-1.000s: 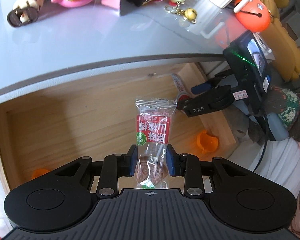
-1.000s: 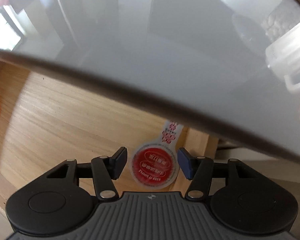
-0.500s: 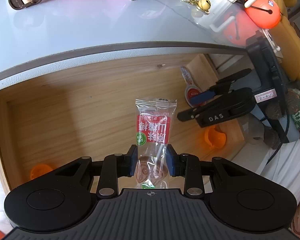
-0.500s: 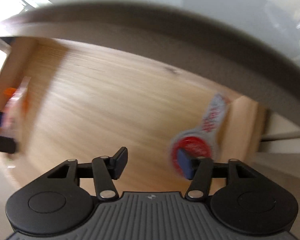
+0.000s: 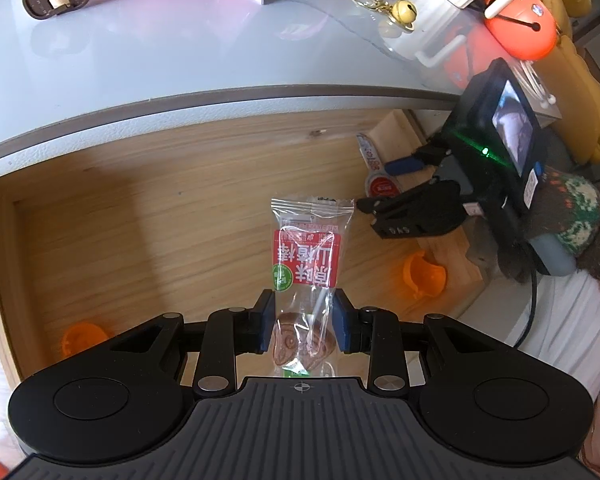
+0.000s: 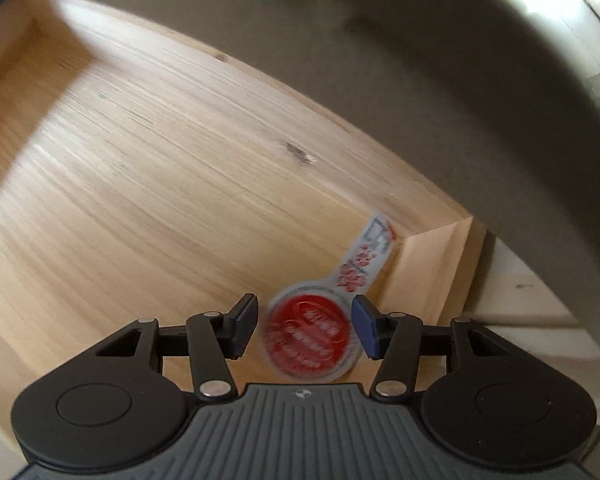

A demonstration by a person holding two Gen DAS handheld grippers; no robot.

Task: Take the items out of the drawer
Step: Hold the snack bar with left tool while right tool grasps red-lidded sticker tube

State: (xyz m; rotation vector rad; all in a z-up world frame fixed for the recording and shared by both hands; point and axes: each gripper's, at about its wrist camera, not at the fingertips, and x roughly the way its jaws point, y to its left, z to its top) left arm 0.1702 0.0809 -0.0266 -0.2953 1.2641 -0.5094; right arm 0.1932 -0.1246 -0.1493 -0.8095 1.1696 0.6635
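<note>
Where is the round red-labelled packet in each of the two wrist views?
Left wrist view: the round red packet lies at right of centre, in the drawer's far right corner.
Right wrist view: low centre, between the right gripper fingers.
Shared landmark: the drawer's corner wall.

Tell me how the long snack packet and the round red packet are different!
The long snack packet is a clear rectangle with a red label; the round red packet is a red disc with a pale tab. The long one is pinched in the left gripper, while the round one lies in the wooden drawer corner between the right gripper pads, seemingly not squeezed. Both are sealed and carry red print.
</note>
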